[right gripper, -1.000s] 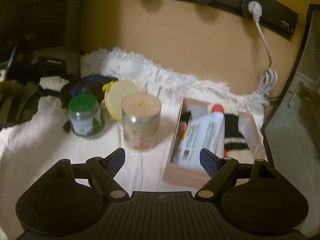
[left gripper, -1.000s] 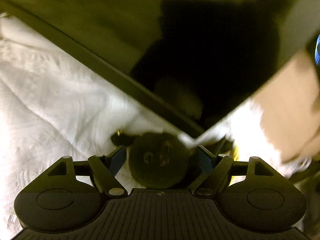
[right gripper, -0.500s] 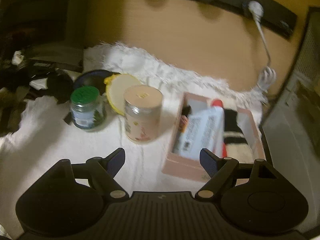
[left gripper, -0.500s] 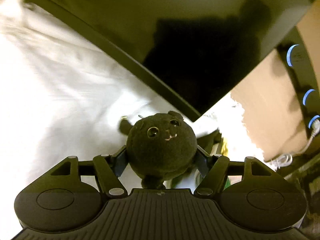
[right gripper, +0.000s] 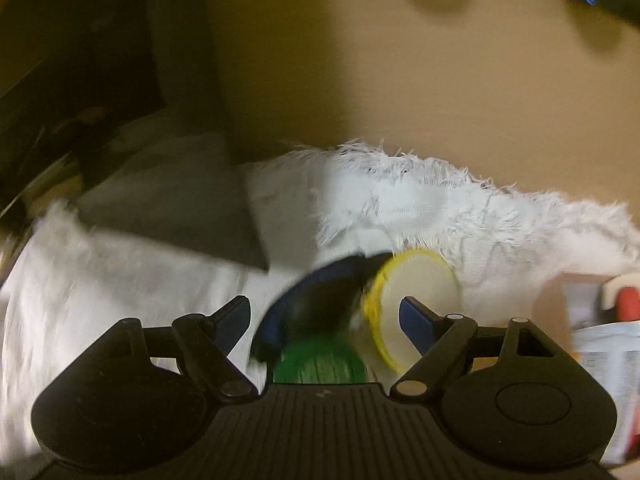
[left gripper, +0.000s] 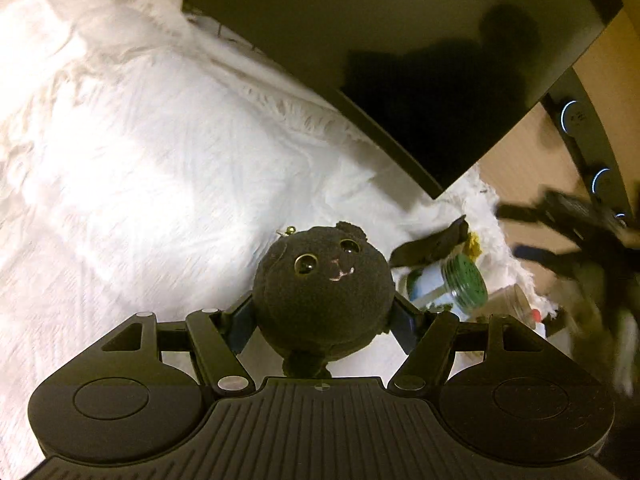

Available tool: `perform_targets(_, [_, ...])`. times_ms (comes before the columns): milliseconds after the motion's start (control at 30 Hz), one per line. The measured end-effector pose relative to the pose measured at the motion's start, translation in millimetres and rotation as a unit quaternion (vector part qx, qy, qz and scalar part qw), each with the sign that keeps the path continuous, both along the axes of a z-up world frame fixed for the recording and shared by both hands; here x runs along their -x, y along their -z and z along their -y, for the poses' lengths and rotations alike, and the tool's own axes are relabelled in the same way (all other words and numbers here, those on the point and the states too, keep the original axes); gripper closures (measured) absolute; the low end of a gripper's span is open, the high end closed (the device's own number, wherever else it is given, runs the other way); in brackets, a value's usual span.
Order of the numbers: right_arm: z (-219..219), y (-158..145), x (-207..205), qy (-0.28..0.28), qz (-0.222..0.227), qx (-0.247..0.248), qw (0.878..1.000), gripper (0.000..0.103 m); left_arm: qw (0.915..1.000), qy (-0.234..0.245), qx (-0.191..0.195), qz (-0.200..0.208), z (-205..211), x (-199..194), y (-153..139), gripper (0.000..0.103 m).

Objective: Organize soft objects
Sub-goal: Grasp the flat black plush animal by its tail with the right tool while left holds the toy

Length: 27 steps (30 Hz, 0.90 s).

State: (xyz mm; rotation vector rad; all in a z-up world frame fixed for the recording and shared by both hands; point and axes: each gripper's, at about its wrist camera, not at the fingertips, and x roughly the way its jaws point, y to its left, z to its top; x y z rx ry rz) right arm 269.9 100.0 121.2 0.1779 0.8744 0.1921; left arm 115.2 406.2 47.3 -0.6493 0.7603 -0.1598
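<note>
Left wrist view first: your left gripper (left gripper: 322, 320) is clamped on a round dark plush toy (left gripper: 323, 292), one blue pad on each flank of its body. The toy faces the camera with two shiny eyes and a small pink mouth, and a little gold clasp sticks up by its ear. It fills the lower centre of the frame, over a white fringed cloth (left gripper: 140, 168) that covers the left half of the picture. Just right of the toy lies a jar with a green lid (left gripper: 466, 282), tipped on its side as seen here, and a dark strap-like item (left gripper: 432, 244) rests above it. A black panel (left gripper: 400, 40) takes up the upper centre and right. At the far right edge you can see your other gripper as a dark blur.

Right wrist view: your right gripper (right gripper: 324, 318) has nothing between its pads, and its jaws are closing slightly. The picture is smeared by motion. Between the fingers, low in the frame, sits the green jar lid (right gripper: 320, 362). Above it is a dark blue and black object (right gripper: 316, 300), too blurred to name, touching a pale disc with a yellow rim (right gripper: 416, 300) on its right. The white cloth (right gripper: 440, 200) spreads across the middle of the frame, and a cardboard box (right gripper: 560, 300) holding a white bottle with a red cap (right gripper: 628, 304) shows at the right edge.
</note>
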Motion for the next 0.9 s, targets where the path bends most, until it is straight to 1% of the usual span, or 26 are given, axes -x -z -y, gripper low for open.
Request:
perform_targets(33, [-2.0, 5.2, -13.5, 0.021, -0.010, -0.008, 1.000, 0.029, 1.0000, -0.001, 0.000, 0.000, -1.1, 1.1, 1.0, 0.030])
perform_targets(100, [-0.7, 15.5, -33.6, 0.051, -0.034, -0.030, 0.998, 0.037, 1.0000, -0.003, 0.001, -0.001, -2.8, 4.1, 3.0, 0.030])
perform_targets(200, [-1.3, 30.8, -55.7, 0.061, -0.064, -0.038, 0.995, 0.049, 1.0000, -0.008, 0.004, 0.001, -6.3, 8.8, 4.2, 0.030])
perform_targets(267, [-4.2, 38.5, -64.6, 0.054, -0.080, -0.033, 0.995, 0.072, 0.9999, -0.011, 0.007, 0.002, -10.0, 9.8, 4.6, 0.030])
perform_targets(300, [-6.0, 40.2, -65.9, 0.043, -0.083, -0.035, 0.995, 0.078, 0.9999, -0.012, 0.007, 0.002, -12.6, 10.2, 4.4, 0.030])
perform_targets(333, [-8.6, 38.9, -64.6, 0.033, -0.086, -0.037, 0.995, 0.083, 0.9999, -0.013, 0.008, 0.002, -14.8, 10.7, 4.2, 0.030])
perform_targets(400, [-16.2, 30.9, -57.3, 0.011, -0.088, -0.036, 0.995, 0.088, 0.9998, -0.015, 0.011, 0.004, -17.8, 10.3, 3.3, 0.030])
perform_targets(433, [-20.0, 26.4, -52.2, -0.009, -0.088, -0.045, 0.995, 0.097, 0.9998, -0.015, 0.012, 0.004, -18.0, 9.8, 3.0, 0.030])
perform_targets(467, [-23.1, 22.1, -46.3, -0.027, -0.089, -0.057, 0.994, 0.100, 0.9998, -0.015, 0.012, 0.005, -18.4, 9.2, 2.6, 0.030])
perform_targets(600, [-34.0, 4.6, -17.4, -0.076, -0.089, -0.105, 0.988, 0.099, 0.9998, -0.012, 0.014, 0.008, -15.9, 4.3, 0.6, 0.030])
perform_targets(667, [-38.8, 1.4, -7.9, -0.088, -0.080, -0.099, 0.988, 0.097, 0.9998, -0.009, 0.013, 0.011, -13.5, 3.2, -1.2, 0.030])
perform_targets(733, [-39.3, 1.9, -2.4, -0.093, -0.067, -0.078, 0.990, 0.093, 0.9998, -0.004, 0.013, 0.012, -11.3, 3.7, -2.6, 0.030])
perform_targets(800, [-34.6, 4.7, 2.1, -0.088, -0.057, -0.051, 0.993, 0.081, 0.9999, -0.001, 0.012, 0.012, -9.7, 5.7, -3.4, 0.030])
perform_targets(867, [-32.7, 8.0, 5.8, -0.084, -0.040, -0.022, 0.995, 0.061, 0.9999, -0.001, 0.014, 0.010, -9.9, 7.6, -1.7, 0.029])
perform_targets(900, [-31.3, 8.9, 8.8, -0.087, -0.023, -0.001, 0.996, 0.056, 0.9998, -0.002, 0.016, 0.007, -10.0, 8.3, -0.1, 0.029])
